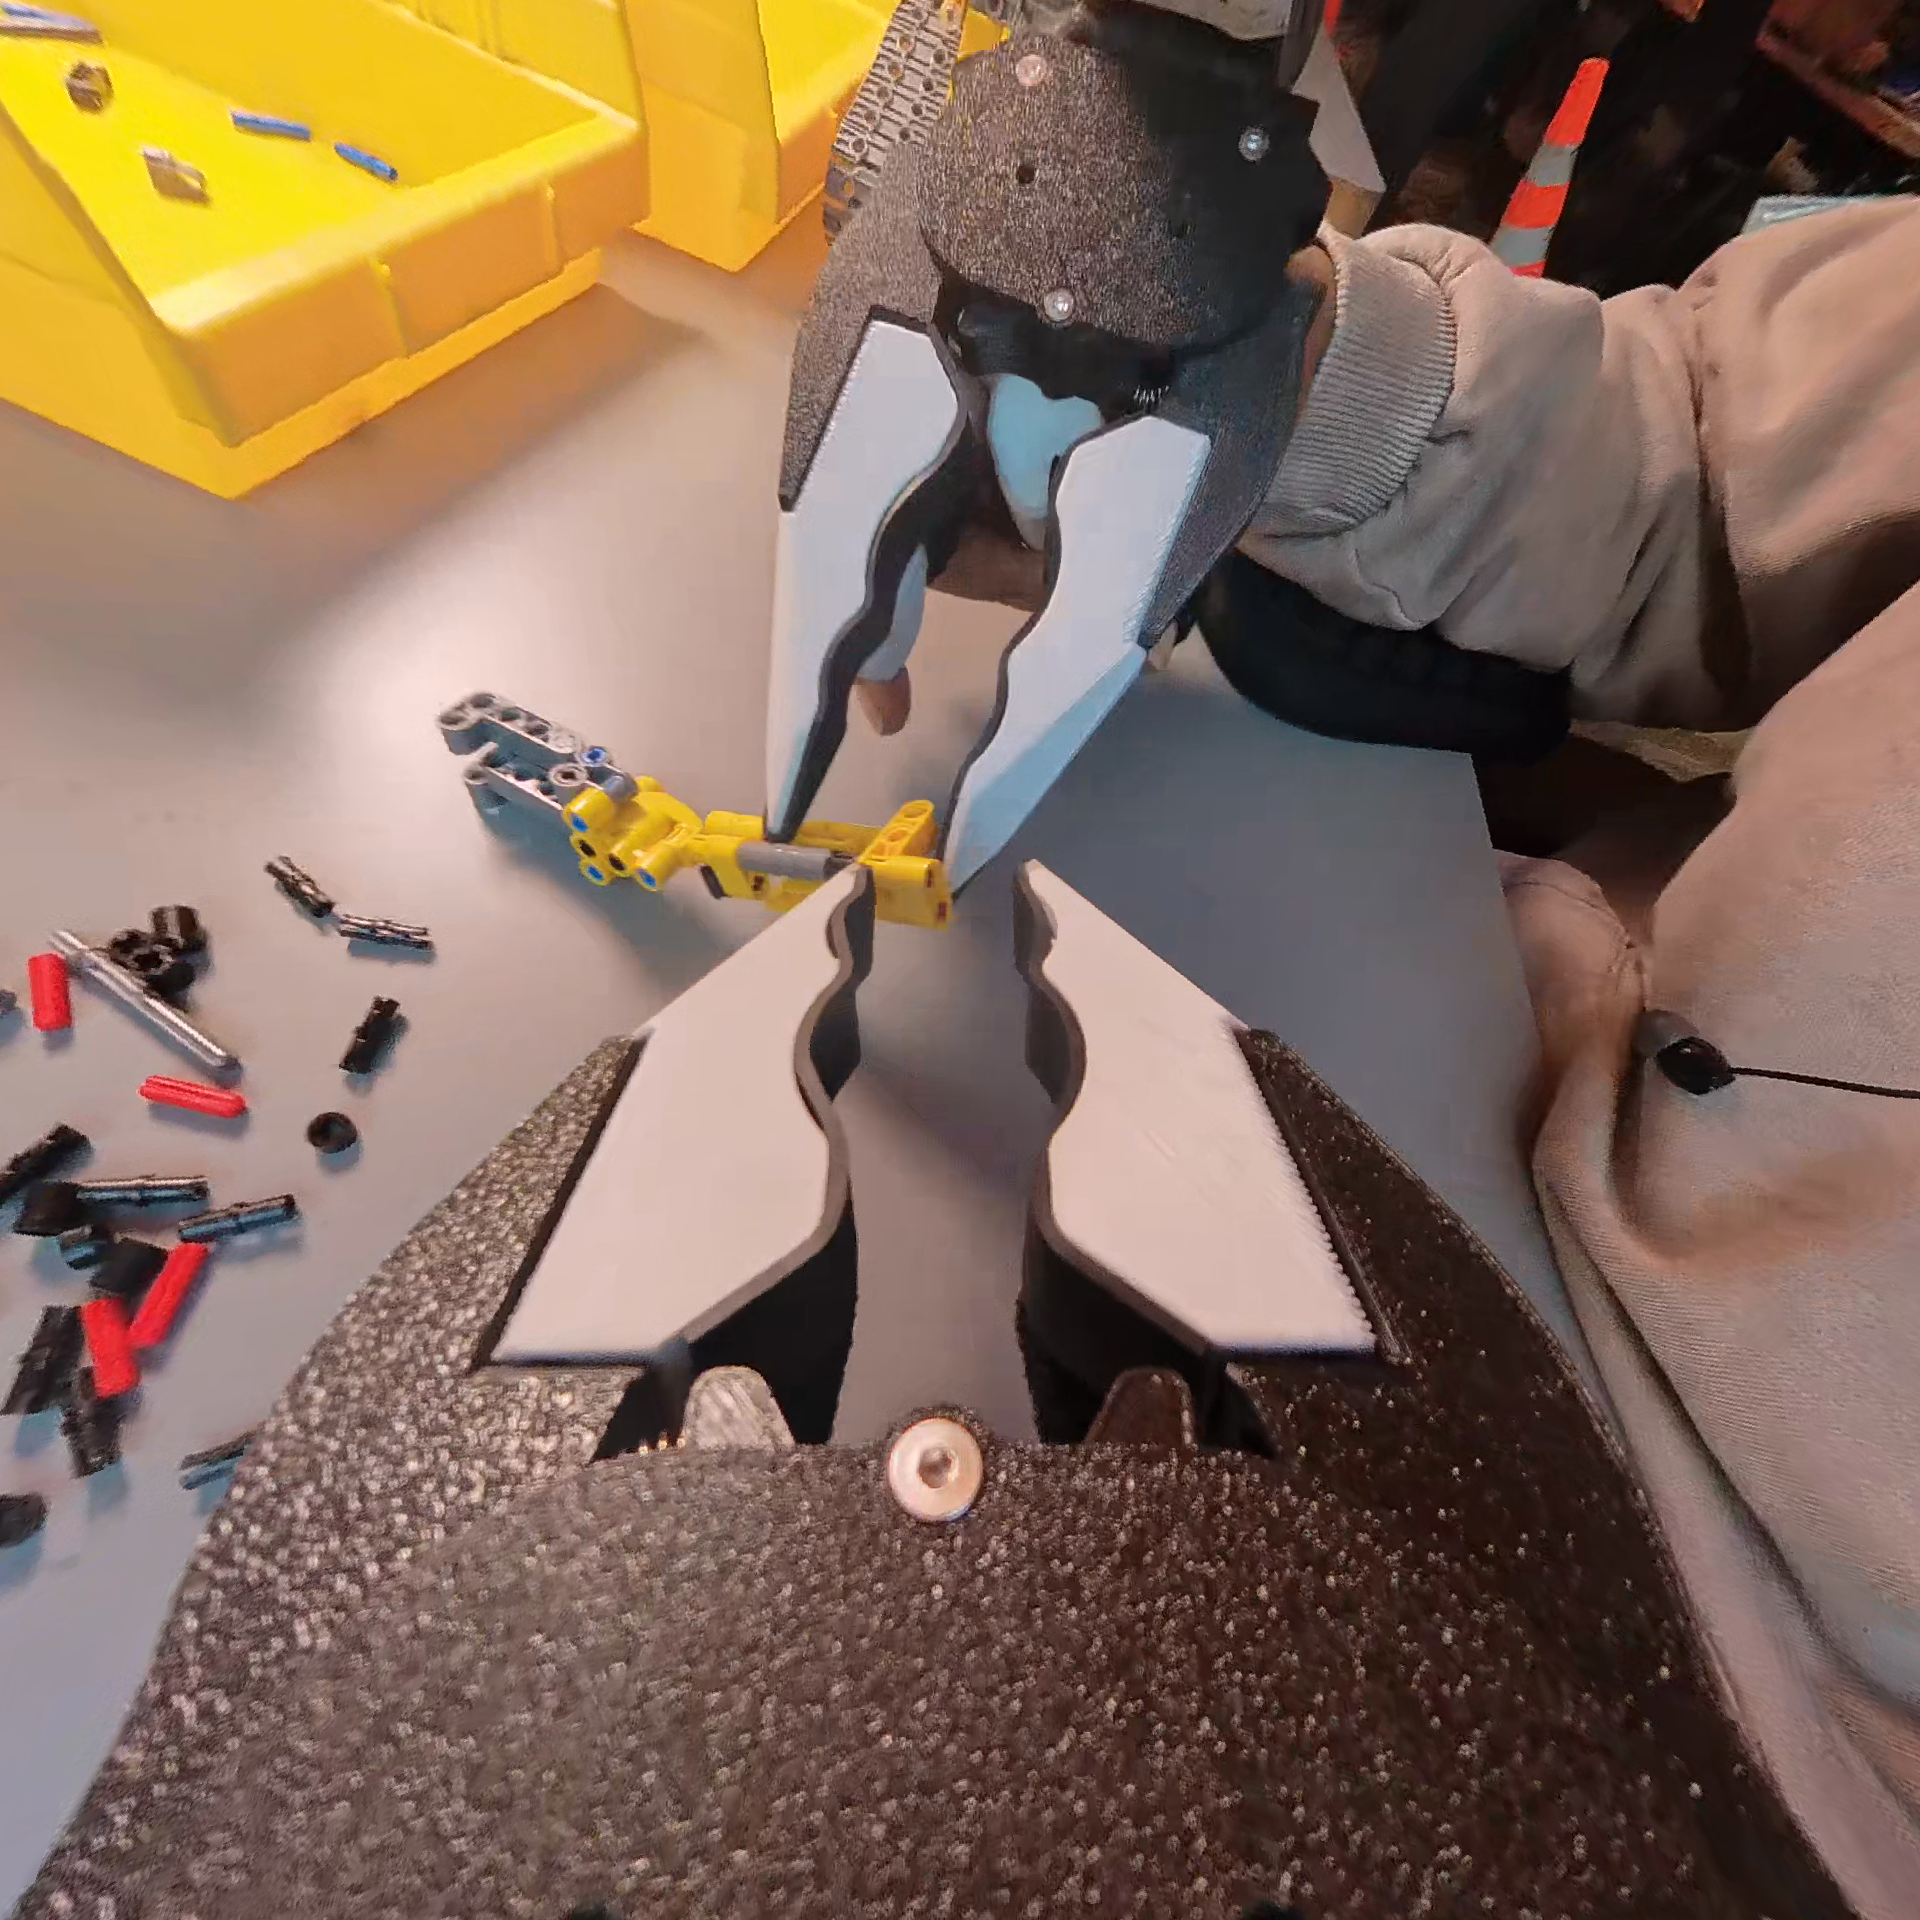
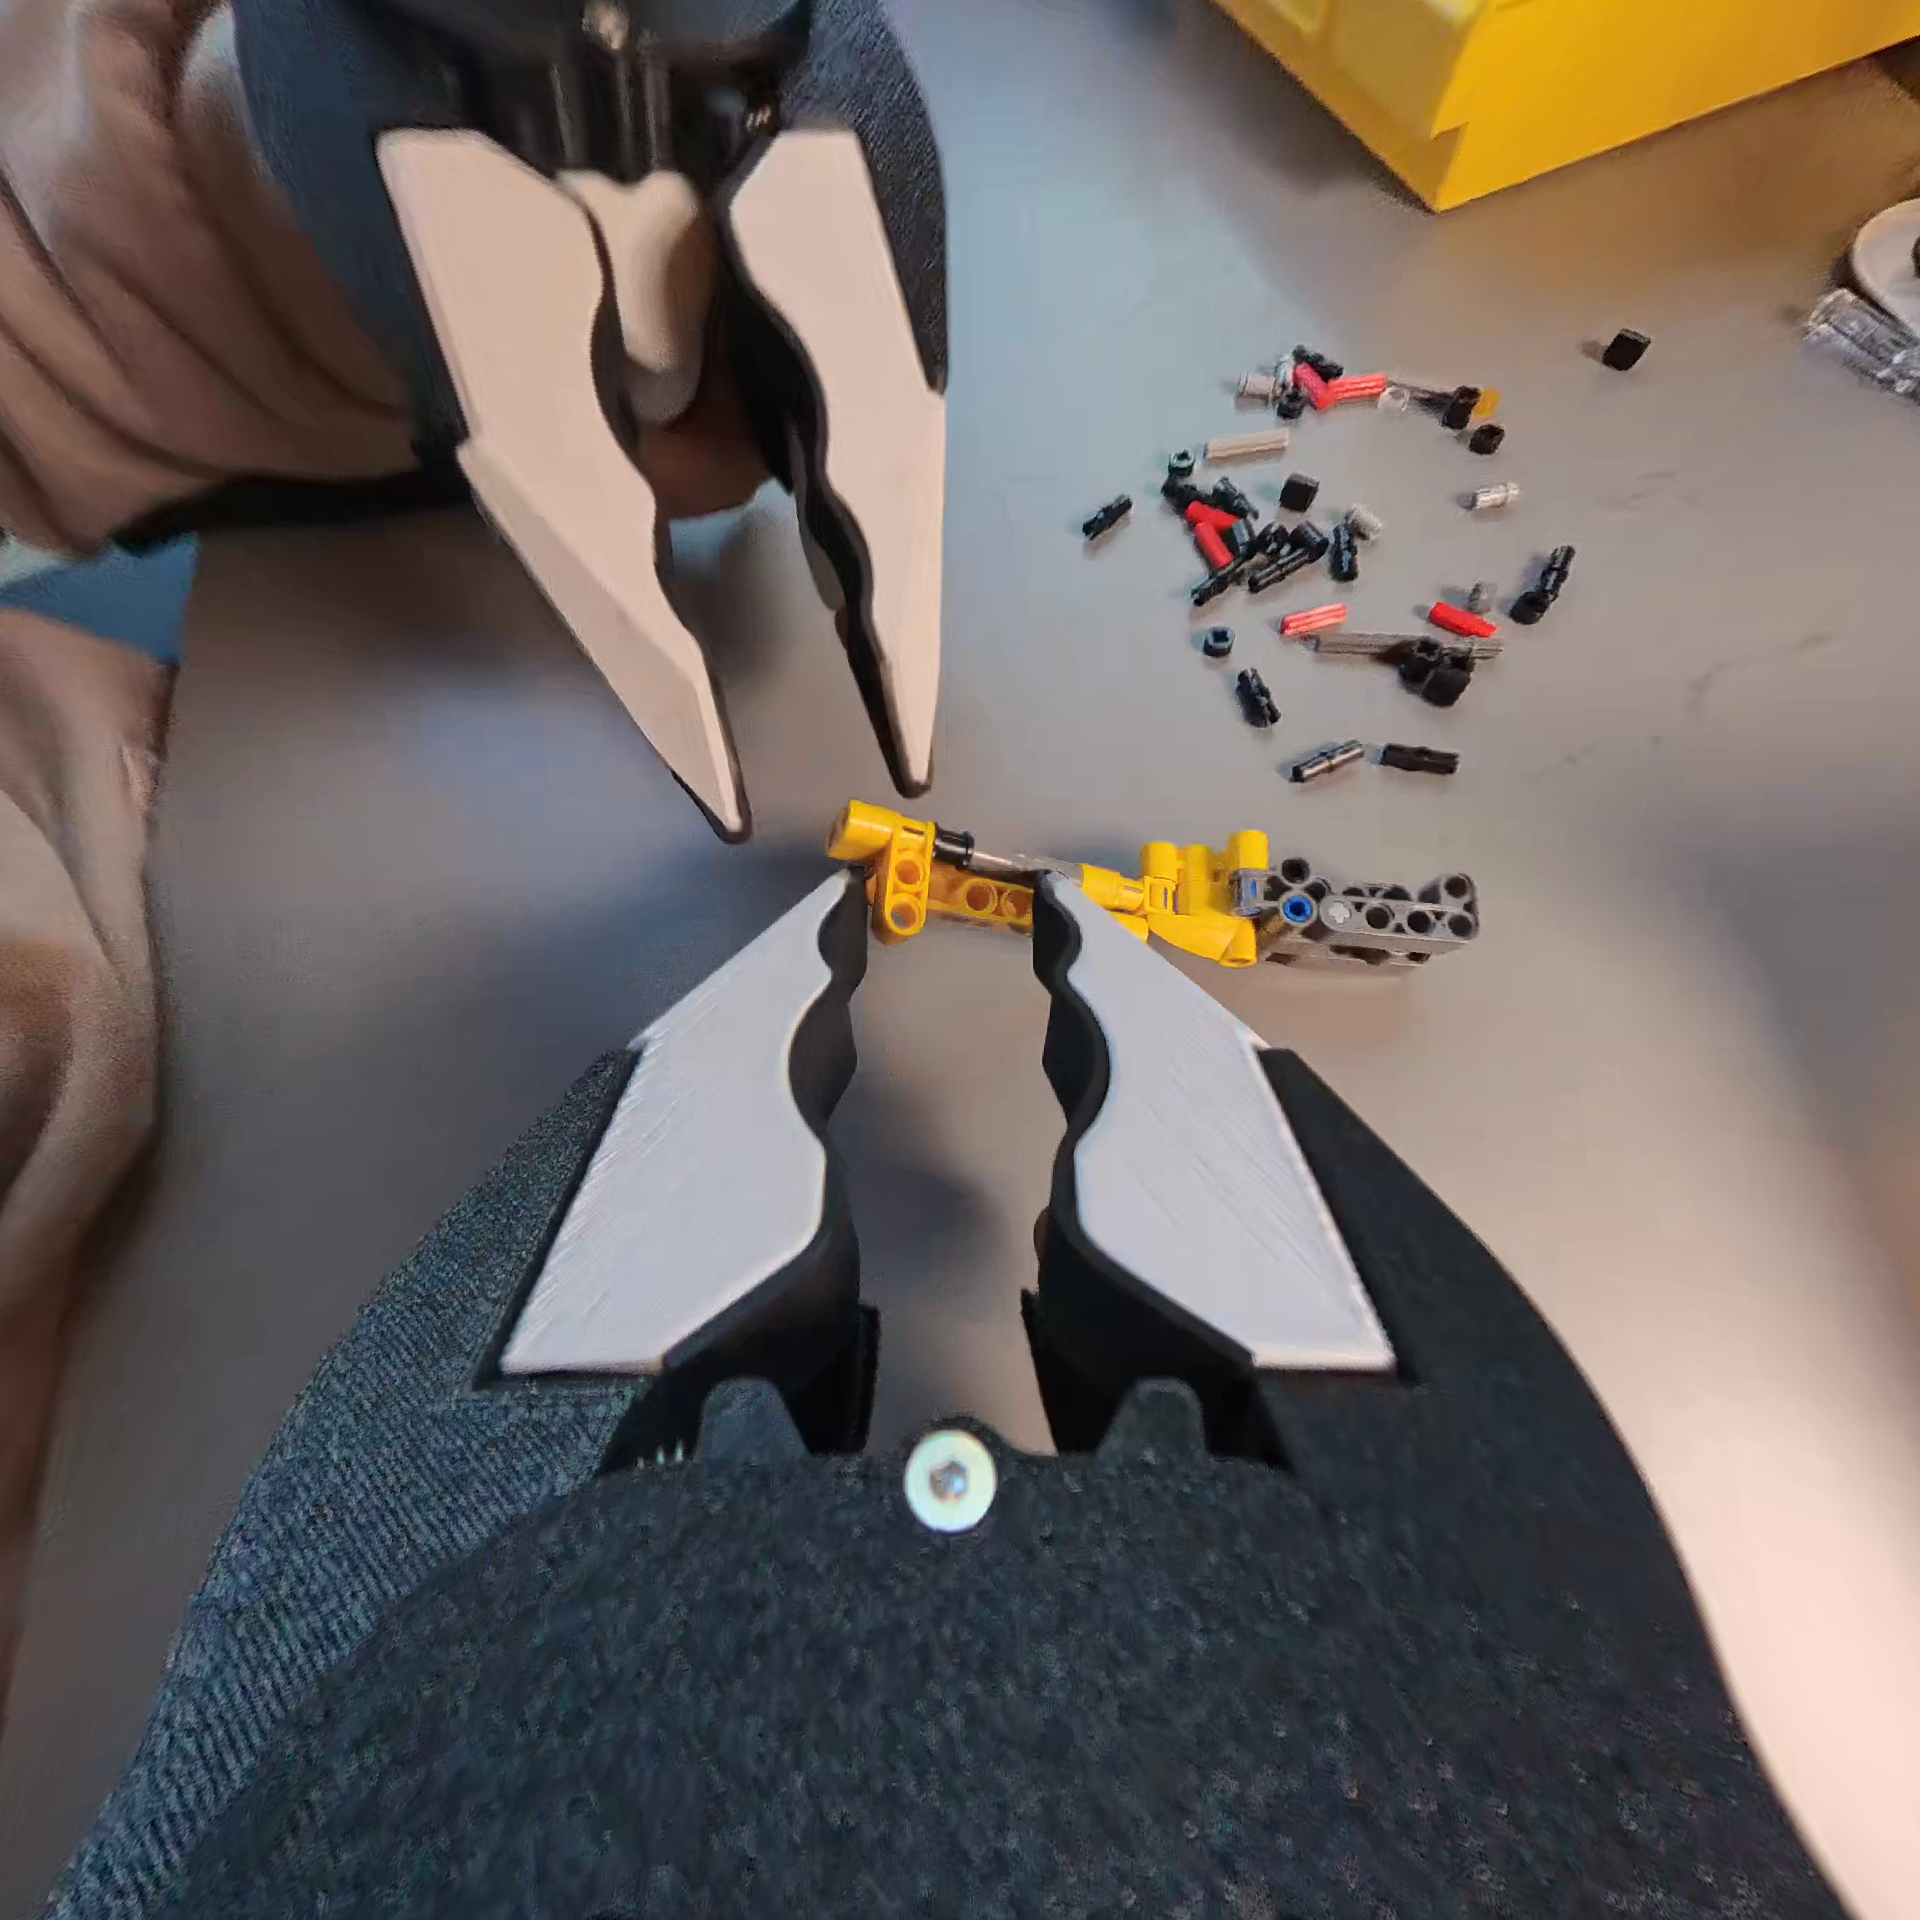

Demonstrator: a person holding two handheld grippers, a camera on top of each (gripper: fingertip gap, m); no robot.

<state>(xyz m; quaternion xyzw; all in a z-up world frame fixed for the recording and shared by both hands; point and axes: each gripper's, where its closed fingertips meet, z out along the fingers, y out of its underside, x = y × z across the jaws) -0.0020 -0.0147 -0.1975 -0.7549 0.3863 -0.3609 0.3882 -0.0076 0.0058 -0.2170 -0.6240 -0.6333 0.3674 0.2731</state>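
Straddling the yellow assembly (image 2: 1049, 894), both claws gape unclenched; only the left view shows bin (image 1: 343, 260) contents.

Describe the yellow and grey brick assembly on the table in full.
The assembly is a small build of plastic pin-hole beams lying flat on the grey table. One end is yellow with a short grey axle along it; the other is a dark grey beam section with blue pins. The right gripper straddles the yellow end, fingers open at either side. The left gripper hovers open just beyond that end. Loose black and red pins lie apart from it.
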